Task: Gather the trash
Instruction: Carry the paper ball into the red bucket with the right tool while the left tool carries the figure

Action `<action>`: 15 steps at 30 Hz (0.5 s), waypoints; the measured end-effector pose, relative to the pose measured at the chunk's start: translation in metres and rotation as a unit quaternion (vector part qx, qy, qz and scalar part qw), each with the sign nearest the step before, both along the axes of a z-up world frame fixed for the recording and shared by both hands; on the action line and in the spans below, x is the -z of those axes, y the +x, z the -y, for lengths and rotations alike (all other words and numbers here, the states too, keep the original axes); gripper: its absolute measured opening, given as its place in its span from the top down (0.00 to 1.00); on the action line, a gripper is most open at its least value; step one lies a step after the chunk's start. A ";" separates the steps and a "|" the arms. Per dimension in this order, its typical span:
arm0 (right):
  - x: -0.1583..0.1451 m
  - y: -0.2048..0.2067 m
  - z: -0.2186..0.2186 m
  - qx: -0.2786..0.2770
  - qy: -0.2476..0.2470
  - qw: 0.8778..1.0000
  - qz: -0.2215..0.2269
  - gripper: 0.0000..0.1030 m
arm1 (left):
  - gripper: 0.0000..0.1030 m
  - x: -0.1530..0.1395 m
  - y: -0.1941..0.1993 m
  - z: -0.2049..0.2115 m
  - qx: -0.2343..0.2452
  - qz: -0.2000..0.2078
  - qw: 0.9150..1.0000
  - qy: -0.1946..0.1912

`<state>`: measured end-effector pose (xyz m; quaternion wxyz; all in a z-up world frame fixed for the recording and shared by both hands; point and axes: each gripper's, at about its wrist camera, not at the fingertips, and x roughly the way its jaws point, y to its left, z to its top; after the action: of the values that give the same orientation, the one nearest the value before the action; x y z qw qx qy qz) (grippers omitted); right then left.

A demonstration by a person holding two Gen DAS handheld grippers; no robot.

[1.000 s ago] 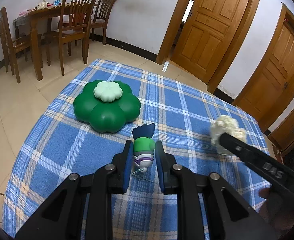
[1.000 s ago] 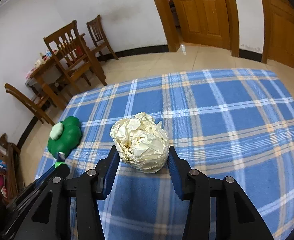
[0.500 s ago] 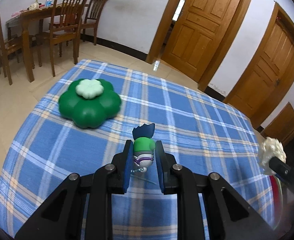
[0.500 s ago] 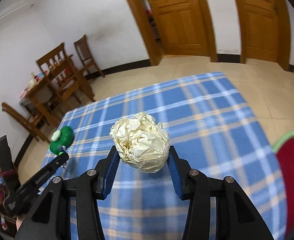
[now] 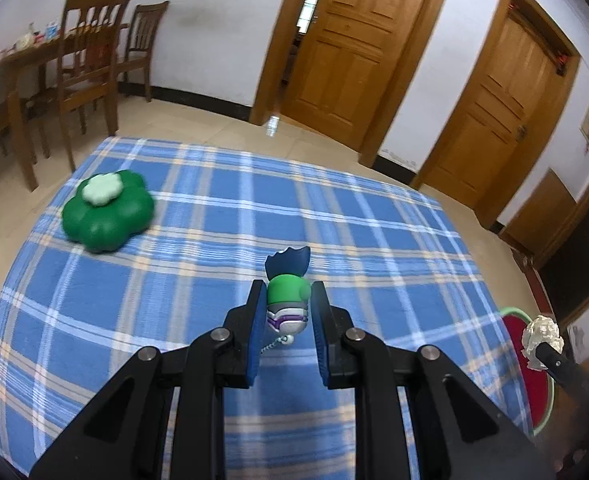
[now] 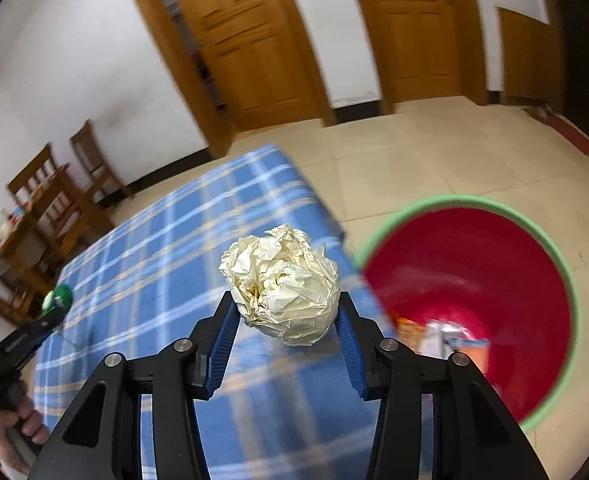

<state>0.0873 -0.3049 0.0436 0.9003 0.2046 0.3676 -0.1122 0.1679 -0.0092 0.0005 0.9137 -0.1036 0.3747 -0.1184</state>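
Note:
My right gripper (image 6: 288,312) is shut on a crumpled cream paper ball (image 6: 282,284), held above the right end of the blue plaid table (image 6: 154,240). Just to its right stands a red bin with a green rim (image 6: 474,280) on the floor, with some packaging at its bottom. My left gripper (image 5: 287,308) is shut on a small green and grey toy figure (image 5: 286,300) with a dark blue crest and a short chain, held over the table (image 5: 214,240). In the left wrist view the paper ball (image 5: 542,338) shows at the far right, above the bin (image 5: 528,364).
A green flower-shaped container with a pale lid (image 5: 106,210) sits at the table's left end. Wooden chairs and a dining table (image 5: 74,68) stand behind it. Wooden doors (image 5: 358,48) line the far wall. A hand (image 6: 14,428) grips the left tool.
The right gripper has swung right with the paper ball, from over the middle of the table to its right end beside the red bin. The left gripper has drifted right too, still gripping the toy.

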 end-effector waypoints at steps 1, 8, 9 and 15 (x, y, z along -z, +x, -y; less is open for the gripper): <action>0.000 -0.004 0.005 0.008 -0.003 1.000 0.000 0.51 | 0.79 -0.002 -0.002 0.005 0.006 0.001 1.000 0.001; 0.006 -0.030 0.040 0.063 -0.005 0.998 -0.005 0.49 | 0.79 -0.013 -0.016 0.046 0.055 0.002 0.998 0.009; 0.008 -0.034 0.045 0.071 -0.002 0.997 -0.006 0.49 | 0.79 -0.014 -0.018 0.052 0.063 0.002 0.998 0.010; 0.019 -0.050 0.071 0.101 0.020 0.995 -0.011 0.47 | 0.79 -0.021 -0.029 0.086 0.103 0.000 0.995 0.014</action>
<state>0.0372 -0.3760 0.0246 0.8760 0.2576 0.3568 -0.1976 0.1388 -0.0952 0.0210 0.8980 -0.0517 0.3848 -0.2069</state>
